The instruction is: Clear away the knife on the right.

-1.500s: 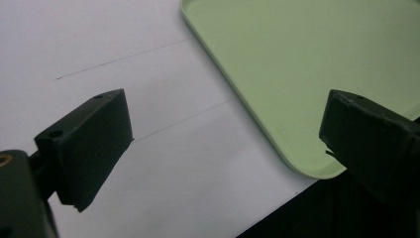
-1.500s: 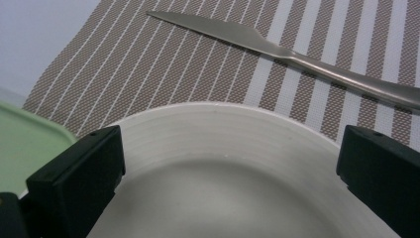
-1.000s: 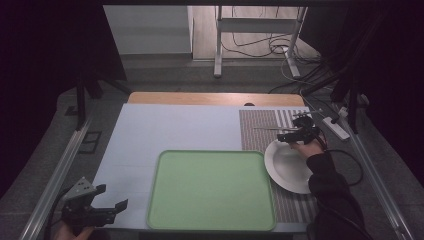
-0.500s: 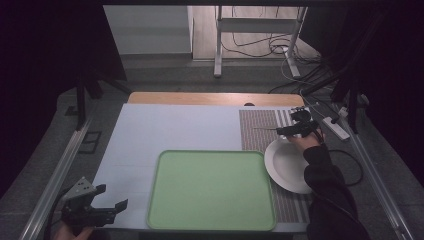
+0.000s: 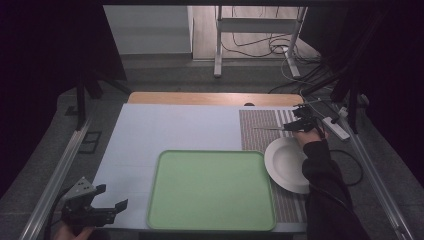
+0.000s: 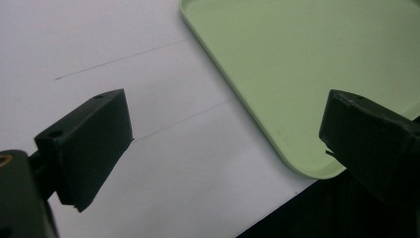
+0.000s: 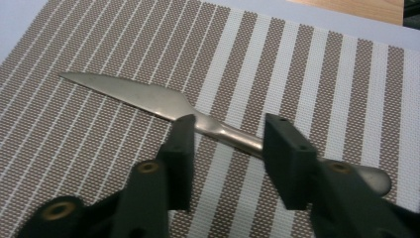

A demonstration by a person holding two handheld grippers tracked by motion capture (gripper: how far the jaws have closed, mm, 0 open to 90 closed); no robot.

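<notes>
A silver table knife (image 7: 148, 96) lies on the brown striped placemat (image 7: 322, 74), blade to the left in the right gripper view. My right gripper (image 7: 228, 144) hovers low over its handle. Its jaws have just been closing and stand partly apart, with the handle crossing the gap between them; I see no pad pressing on it. From above, the right gripper (image 5: 294, 126) is beyond the white plate (image 5: 285, 162), and the knife (image 5: 270, 129) points left. My left gripper (image 5: 111, 196) rests open at the table's near left corner, beside the green tray (image 5: 210, 190).
The left gripper (image 6: 223, 139) view shows the tray's near corner (image 6: 297, 74) and the white table sheet (image 6: 148, 59) up to the dark table edge. A power strip (image 5: 336, 127) and cables lie right of the placemat (image 5: 257, 142).
The right hand has moved a little away from the plate's far rim toward the knife, and its jaws have narrowed. The left gripper has stayed put.
</notes>
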